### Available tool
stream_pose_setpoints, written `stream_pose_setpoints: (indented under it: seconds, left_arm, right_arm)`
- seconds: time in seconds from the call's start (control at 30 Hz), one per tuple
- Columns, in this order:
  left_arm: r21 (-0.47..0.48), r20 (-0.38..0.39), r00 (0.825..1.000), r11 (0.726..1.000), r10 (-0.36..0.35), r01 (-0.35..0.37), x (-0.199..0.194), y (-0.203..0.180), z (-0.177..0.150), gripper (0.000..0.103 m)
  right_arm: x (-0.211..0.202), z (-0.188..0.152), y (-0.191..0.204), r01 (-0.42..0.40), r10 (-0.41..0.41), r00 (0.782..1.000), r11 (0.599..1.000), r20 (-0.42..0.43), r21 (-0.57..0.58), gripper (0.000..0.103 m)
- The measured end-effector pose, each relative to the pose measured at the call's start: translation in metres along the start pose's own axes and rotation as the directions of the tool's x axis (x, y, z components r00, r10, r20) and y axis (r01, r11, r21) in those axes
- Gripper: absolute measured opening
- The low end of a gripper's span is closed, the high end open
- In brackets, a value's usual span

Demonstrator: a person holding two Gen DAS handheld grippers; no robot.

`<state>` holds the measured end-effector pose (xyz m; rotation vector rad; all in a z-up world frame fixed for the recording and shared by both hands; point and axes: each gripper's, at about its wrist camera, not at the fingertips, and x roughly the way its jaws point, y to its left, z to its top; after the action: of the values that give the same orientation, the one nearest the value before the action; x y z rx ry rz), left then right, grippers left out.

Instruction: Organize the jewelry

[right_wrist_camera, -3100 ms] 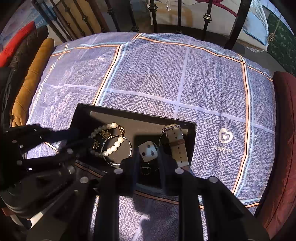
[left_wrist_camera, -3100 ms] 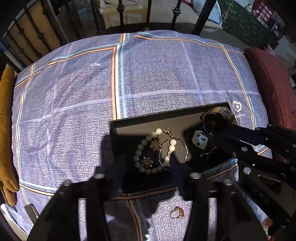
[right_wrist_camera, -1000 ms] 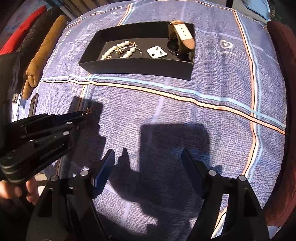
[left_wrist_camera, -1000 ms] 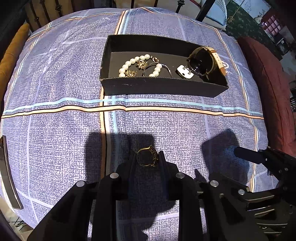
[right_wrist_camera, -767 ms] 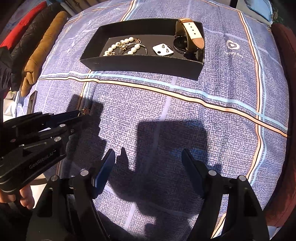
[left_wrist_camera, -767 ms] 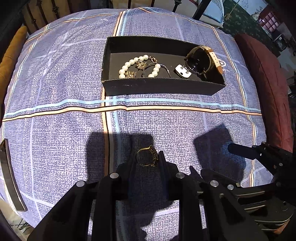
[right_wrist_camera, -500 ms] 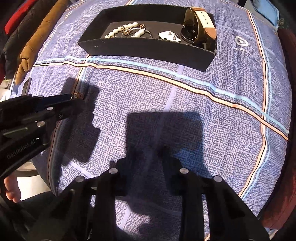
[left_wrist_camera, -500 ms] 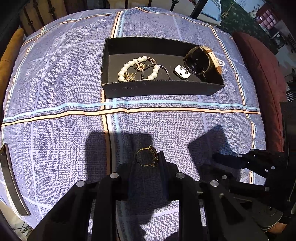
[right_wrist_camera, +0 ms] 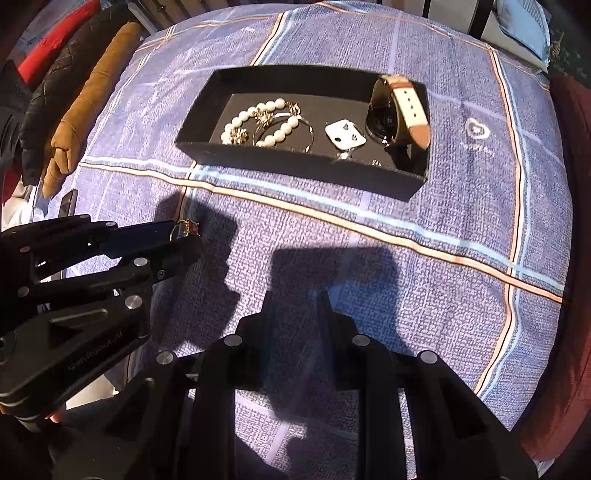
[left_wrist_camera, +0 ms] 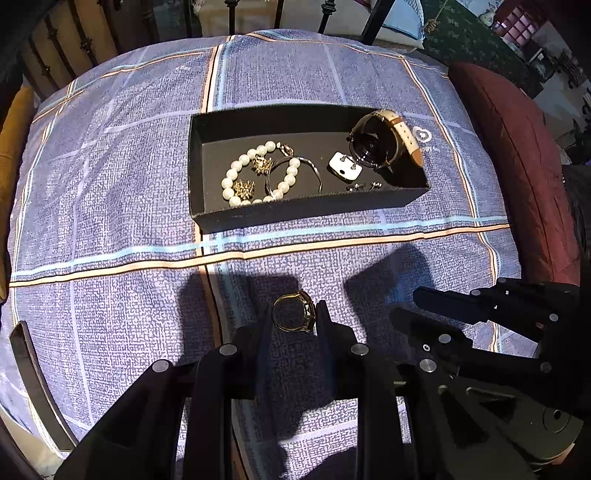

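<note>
A gold ring (left_wrist_camera: 293,314) is pinched between the fingertips of my left gripper (left_wrist_camera: 293,319), a little above the blue checked bedspread. From the right wrist view the same ring (right_wrist_camera: 186,226) shows at the left gripper's tip. Beyond it lies a black tray (left_wrist_camera: 310,212) holding a pearl bracelet (left_wrist_camera: 236,173), a white earring card (left_wrist_camera: 345,170) and a watch (left_wrist_camera: 384,144) with a tan strap. My right gripper (right_wrist_camera: 293,306) hovers over bare cloth, short of the tray (right_wrist_camera: 295,162). Its jaws are drawn in to a narrow gap with nothing between them.
A dark red cushion (left_wrist_camera: 517,166) lines the right side of the bed. Brown and dark padded clothing (right_wrist_camera: 92,103) lies along the left. A dark flat object (left_wrist_camera: 33,376) sits at the near left edge. Iron bed rails (left_wrist_camera: 325,14) stand behind the bedspread.
The right gripper's jaws went from wide apart to a narrow gap, and it shifted sideways. The left gripper rose slightly, still holding the ring.
</note>
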<state>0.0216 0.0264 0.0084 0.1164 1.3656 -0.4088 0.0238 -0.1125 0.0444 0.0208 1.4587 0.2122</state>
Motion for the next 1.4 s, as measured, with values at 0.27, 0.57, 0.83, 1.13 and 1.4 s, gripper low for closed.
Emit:
stream_pose_setpoints:
  seconds: [0.27,0.57,0.83,1.13,1.4]
  left_arm:
    - [-0.007,0.09,0.996,1.0,-0.018,0.019,-0.031,0.002,0.04,0.023]
    - [-0.015,0.106,0.994,1.0,0.002,-0.001,-0.019,0.003,0.095,0.023]
    - [0.007,0.013,0.999,1.0,0.031,-0.031,0.018,0.002,0.105,0.049]
    - [-0.025,0.045,0.994,0.995,0.096,-0.095,-0.001,0.023,0.108,0.089]
    - [-0.029,-0.033,0.988,0.988,0.154,-0.155,-0.009,0.024,0.083,0.096]
  right_arm:
    - [-0.041,0.039,-0.016,-0.005,-0.001,0.993,0.999,0.121,0.048,0.024]
    - [-0.047,0.094,-0.031,0.039,-0.047,0.988,0.998,0.148,0.052,0.024]
    - [-0.018,0.105,-0.047,0.084,-0.09,0.993,0.994,0.075,0.074,0.032]
    - [-0.027,0.096,-0.08,0.132,-0.149,0.985,0.976,0.088,0.173,0.068]
    - [-0.021,0.07,-0.105,0.22,-0.223,0.974,0.909,-0.034,0.353,0.093]
